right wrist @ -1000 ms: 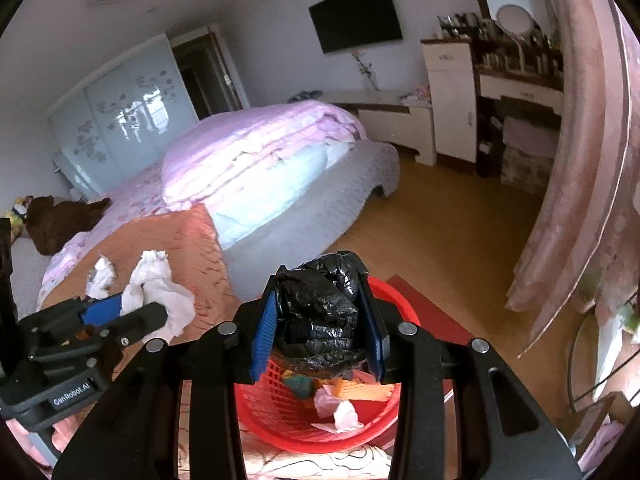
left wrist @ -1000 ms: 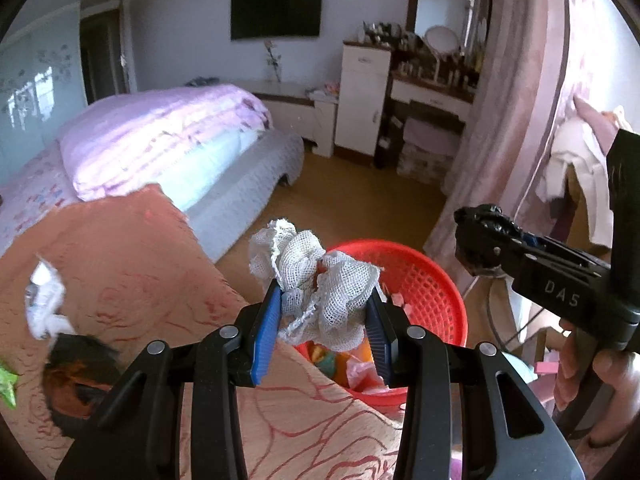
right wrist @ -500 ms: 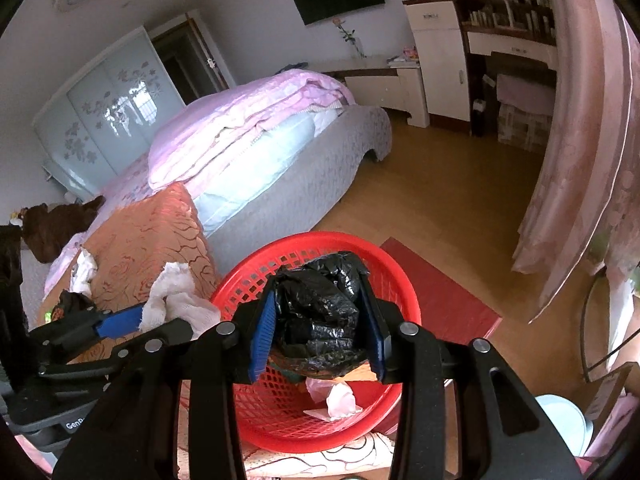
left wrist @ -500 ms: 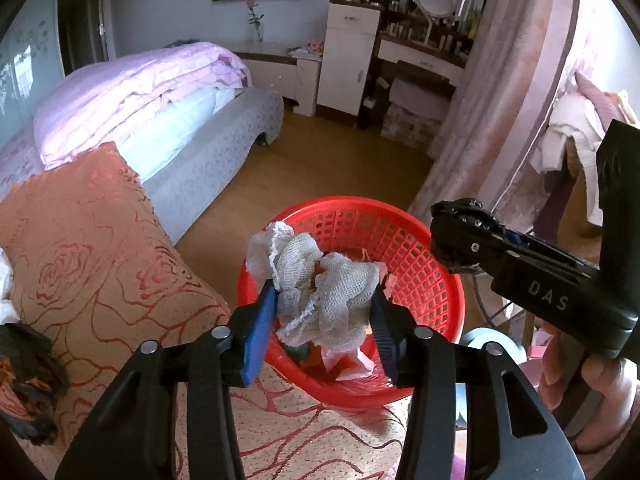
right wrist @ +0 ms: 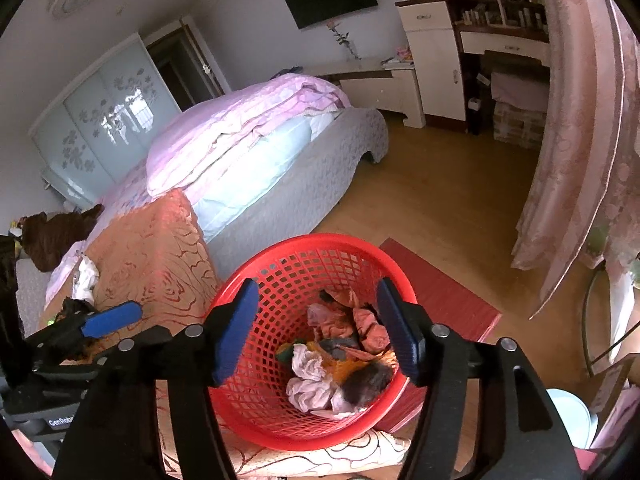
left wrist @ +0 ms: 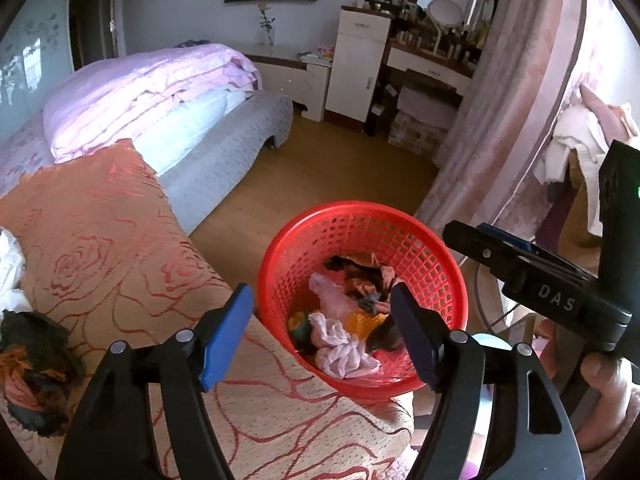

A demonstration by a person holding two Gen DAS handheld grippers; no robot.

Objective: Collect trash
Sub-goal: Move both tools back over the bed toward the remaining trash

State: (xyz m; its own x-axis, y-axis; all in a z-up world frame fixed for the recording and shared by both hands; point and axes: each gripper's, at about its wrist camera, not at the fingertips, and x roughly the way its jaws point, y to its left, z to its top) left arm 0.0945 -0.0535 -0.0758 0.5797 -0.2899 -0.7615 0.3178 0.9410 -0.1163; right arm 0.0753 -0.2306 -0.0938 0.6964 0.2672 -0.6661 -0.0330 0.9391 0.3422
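Note:
A red mesh basket [left wrist: 348,207] [right wrist: 308,240] stands against the edge of the orange rose-patterned blanket [left wrist: 100,248]. In it lie a crumpled white cloth [left wrist: 340,354] [right wrist: 308,380], a dark bag [right wrist: 368,380] and other scraps. My left gripper [left wrist: 320,338] hangs over the basket's near rim, its jaws opening with nothing between them. My right gripper [right wrist: 318,328] is over the basket too, jaws opening and empty. The right gripper's fingers [left wrist: 492,248] reach in from the right. On the blanket lie a white tissue [left wrist: 8,268] [right wrist: 84,276] and a dark crumpled wad [left wrist: 32,364].
A bed with pink bedding [left wrist: 152,92] runs behind the blanket. Wooden floor [left wrist: 340,160] lies beyond the basket, with a red mat [right wrist: 440,292] beside it. A pink curtain [right wrist: 580,140] hangs at the right. A dresser [left wrist: 432,60] stands at the far wall.
Both grippers have opened. The white gauze cloth has left the left gripper and the black bag has left the right one; both now lie in the red basket.

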